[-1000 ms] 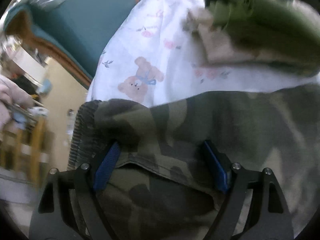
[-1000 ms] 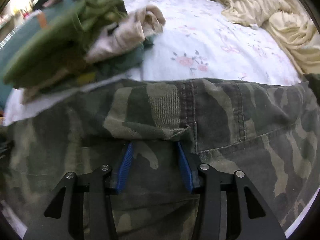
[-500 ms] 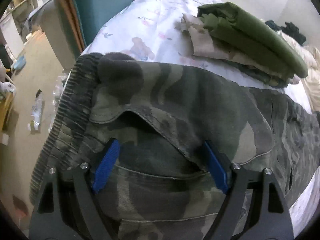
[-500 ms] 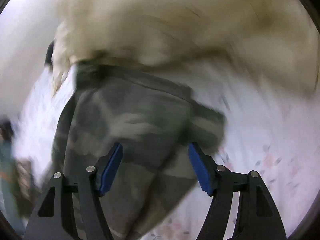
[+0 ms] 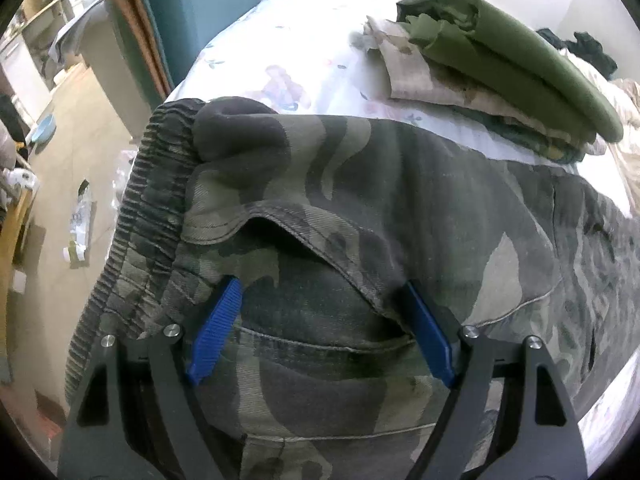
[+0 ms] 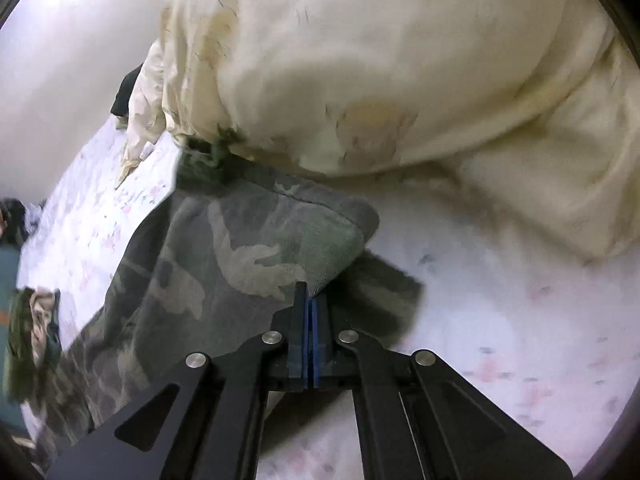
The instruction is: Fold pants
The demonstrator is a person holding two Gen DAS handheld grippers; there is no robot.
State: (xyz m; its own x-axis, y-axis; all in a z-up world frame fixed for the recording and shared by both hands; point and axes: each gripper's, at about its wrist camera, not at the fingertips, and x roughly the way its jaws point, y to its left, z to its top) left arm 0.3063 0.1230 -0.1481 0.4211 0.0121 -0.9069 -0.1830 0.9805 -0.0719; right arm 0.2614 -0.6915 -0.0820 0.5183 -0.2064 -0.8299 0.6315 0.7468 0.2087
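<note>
The right gripper [image 6: 308, 300], its jaws spread over the leg half a second ago, now has them clamped on a fold of the camouflage pants [image 6: 224, 264] near the hem, at 12 o'clock from the tips. The left gripper [image 5: 320, 320] is unchanged: jaws apart, straddling the pocket area beside the ribbed waistband [image 5: 152, 208]. The pants lie flat across the floral bed sheet [image 6: 500, 312], the cream duvet [image 6: 400, 72] just beyond the hem. Judgement: the leg end is secured, ready to be carried toward the waistband.
</note>
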